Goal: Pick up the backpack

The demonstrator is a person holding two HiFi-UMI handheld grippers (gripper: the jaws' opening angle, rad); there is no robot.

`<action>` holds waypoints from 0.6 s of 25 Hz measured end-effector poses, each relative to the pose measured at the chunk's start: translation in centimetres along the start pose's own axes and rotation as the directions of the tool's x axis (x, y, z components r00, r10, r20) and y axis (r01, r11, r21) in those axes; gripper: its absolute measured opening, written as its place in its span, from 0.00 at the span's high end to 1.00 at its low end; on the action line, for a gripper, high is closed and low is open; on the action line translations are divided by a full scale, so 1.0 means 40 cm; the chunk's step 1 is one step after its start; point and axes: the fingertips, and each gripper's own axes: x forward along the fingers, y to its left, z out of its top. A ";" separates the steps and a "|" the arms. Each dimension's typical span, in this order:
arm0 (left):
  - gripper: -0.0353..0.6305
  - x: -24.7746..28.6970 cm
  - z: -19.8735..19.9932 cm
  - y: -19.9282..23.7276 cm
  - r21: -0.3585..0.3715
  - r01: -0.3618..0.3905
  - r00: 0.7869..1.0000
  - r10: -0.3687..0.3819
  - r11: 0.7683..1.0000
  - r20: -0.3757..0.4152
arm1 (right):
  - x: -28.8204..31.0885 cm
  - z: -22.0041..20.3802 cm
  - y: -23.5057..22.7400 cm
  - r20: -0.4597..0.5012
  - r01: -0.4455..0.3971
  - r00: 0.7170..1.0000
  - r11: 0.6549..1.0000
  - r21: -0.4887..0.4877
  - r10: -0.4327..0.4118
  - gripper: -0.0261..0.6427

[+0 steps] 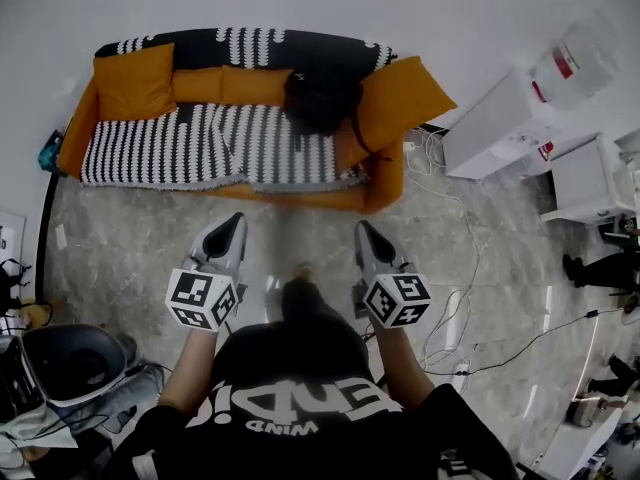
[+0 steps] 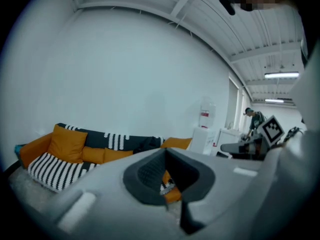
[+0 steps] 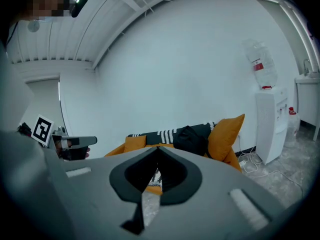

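A black backpack [image 1: 322,98] sits on the right part of an orange sofa [image 1: 375,183], leaning on the backrest next to a big orange cushion [image 1: 398,98]. It also shows in the left gripper view as the backpack [image 2: 148,144] and in the right gripper view as the backpack [image 3: 191,139]. My left gripper [image 1: 238,220] and right gripper [image 1: 362,228] are both shut and hold nothing. They hover side by side over the floor, a stretch short of the sofa, pointing at it.
A black-and-white striped blanket [image 1: 160,143] covers the sofa seat. A white water dispenser [image 1: 500,123] and white cabinet [image 1: 588,178] stand at the right. Cables [image 1: 455,268] trail over the marble floor. A dark bin [image 1: 70,363] sits at the lower left.
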 end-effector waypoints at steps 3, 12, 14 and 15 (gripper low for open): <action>0.95 0.103 0.037 0.014 -0.006 0.013 1.000 -0.013 1.000 -0.006 | 0.056 0.051 -0.078 0.000 0.017 1.000 1.000 0.008 -0.017 0.96; 0.95 0.320 0.107 0.070 -0.038 0.015 1.000 -0.015 0.999 0.011 | 0.201 0.136 -0.225 -0.009 0.020 1.000 0.999 0.044 -0.020 0.96; 0.95 0.350 0.119 0.084 -0.037 0.012 1.000 -0.012 0.999 0.010 | 0.238 0.145 -0.233 -0.022 0.012 1.000 0.999 0.042 -0.011 0.96; 0.95 0.363 0.125 0.095 -0.040 0.007 1.000 -0.007 0.999 0.009 | 0.258 0.148 -0.234 -0.030 0.004 1.000 0.999 0.041 -0.003 0.96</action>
